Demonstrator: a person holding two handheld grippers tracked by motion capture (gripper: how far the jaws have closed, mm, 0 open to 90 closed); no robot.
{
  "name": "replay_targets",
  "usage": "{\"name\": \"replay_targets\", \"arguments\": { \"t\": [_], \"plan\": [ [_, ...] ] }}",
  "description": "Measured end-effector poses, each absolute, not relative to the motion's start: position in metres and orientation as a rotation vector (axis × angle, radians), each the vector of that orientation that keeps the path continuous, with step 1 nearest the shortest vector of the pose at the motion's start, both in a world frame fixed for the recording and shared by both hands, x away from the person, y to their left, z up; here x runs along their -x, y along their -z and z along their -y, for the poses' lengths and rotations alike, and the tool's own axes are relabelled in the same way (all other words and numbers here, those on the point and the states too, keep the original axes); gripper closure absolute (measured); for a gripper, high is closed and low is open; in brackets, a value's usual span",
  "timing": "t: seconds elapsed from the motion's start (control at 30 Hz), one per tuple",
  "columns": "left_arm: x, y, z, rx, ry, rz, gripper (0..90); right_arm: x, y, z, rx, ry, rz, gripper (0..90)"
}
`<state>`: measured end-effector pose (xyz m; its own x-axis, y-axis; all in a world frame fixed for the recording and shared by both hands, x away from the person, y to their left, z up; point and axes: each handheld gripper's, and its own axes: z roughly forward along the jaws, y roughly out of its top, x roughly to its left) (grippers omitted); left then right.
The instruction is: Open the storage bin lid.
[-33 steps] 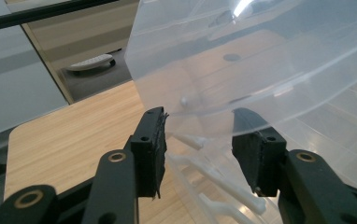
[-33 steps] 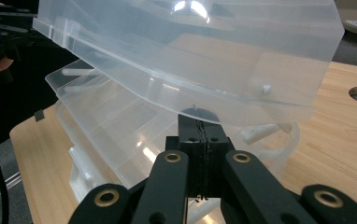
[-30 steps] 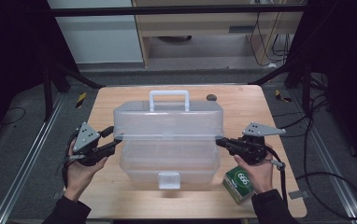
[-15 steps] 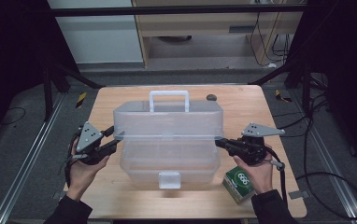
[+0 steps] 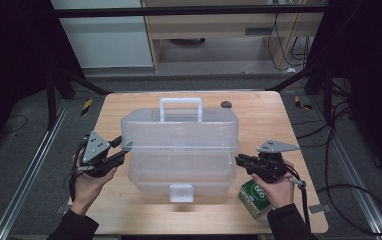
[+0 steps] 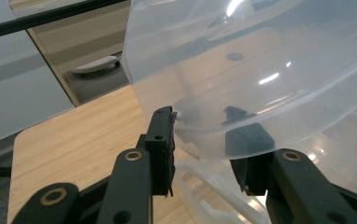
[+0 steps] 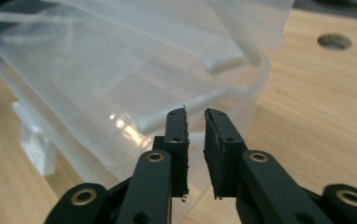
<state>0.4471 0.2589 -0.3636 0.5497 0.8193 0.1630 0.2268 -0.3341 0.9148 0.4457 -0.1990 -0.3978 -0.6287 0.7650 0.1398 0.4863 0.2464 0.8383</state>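
A clear plastic box (image 5: 181, 170) with a handled lid (image 5: 179, 127) stands mid-table. My left gripper (image 5: 123, 148) is at the lid's left end. In the left gripper view its jaws (image 6: 202, 126) straddle the lid's rim (image 6: 190, 128), one pad outside and one seen through the plastic; they have just been closing and grip it. My right gripper (image 5: 239, 161) is beside the box's right side. In the right gripper view its jaws (image 7: 195, 114) have just been opening and stand a narrow gap apart, with nothing between them, just short of the box's rim (image 7: 186, 109).
A green carton (image 5: 255, 197) lies at the front right, under the right hand. A small dark object (image 5: 225, 104) sits near the table's back edge. The wooden table (image 5: 129, 107) has bare room at both sides of the box.
The right gripper has drawn slightly back from the box's right side. The left gripper and the box have kept their places.
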Motion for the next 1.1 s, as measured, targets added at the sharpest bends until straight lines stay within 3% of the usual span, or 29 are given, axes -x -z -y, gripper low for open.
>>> {"name": "replay_targets", "arguments": {
  "t": [0.3,1.1],
  "plan": [
    [-0.448,0.363,-0.259,-1.843,-0.785,-0.863,61.9,-0.452,0.411,0.192,-1.206,-1.281,-2.273,75.3],
    [-0.463,0.346,-0.258,-1.792,-0.765,-0.911,63.1,-0.455,0.414,0.188,-1.255,-1.256,-2.296,79.1]
  ]
}}
